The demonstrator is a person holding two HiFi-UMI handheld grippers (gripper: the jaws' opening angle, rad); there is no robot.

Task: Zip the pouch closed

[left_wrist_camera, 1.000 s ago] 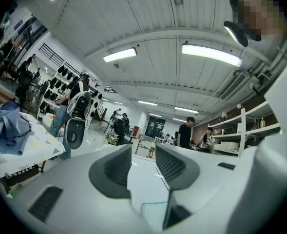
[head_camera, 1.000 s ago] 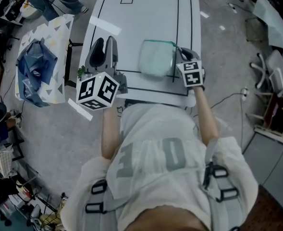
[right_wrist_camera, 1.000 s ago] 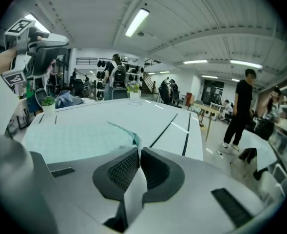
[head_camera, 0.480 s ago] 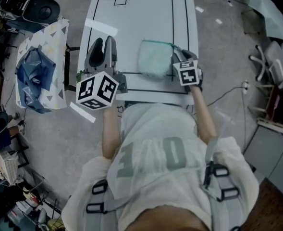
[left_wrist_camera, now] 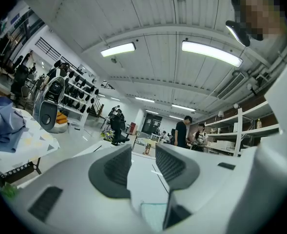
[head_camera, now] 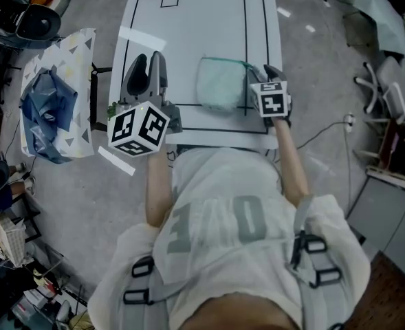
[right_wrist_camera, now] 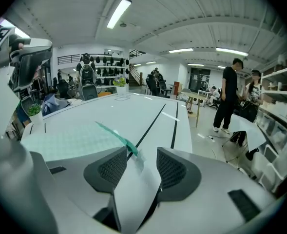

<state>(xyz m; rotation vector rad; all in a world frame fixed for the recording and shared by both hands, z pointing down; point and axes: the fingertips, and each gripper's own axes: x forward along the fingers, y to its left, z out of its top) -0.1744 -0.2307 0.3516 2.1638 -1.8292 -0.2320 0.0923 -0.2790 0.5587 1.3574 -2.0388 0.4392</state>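
Note:
A mint-green pouch [head_camera: 223, 84] lies flat on the white table [head_camera: 195, 19]. My right gripper [head_camera: 263, 73] is at the pouch's right edge, angled down. In the right gripper view the pouch [right_wrist_camera: 70, 138] runs off to the left, and its darker green zipper edge [right_wrist_camera: 115, 134] ends between the jaws. The right gripper [right_wrist_camera: 138, 167] is open; its jaws have just been opening and the pads do not press on the zipper end. My left gripper [head_camera: 149, 64] hovers level to the pouch's left, open and empty [left_wrist_camera: 143, 162]. A pouch corner [left_wrist_camera: 153, 217] shows below it.
Black lines [head_camera: 244, 40] mark the tabletop. A side table with blue cloth [head_camera: 47, 98] stands left of the table. Chairs [head_camera: 388, 95] and a floor cable [head_camera: 326, 133] are on the right. People [right_wrist_camera: 228, 96] stand in the background beyond the table.
The right gripper's marker cube has rolled slightly at the pouch's right edge. The left gripper and the pouch have kept their places.

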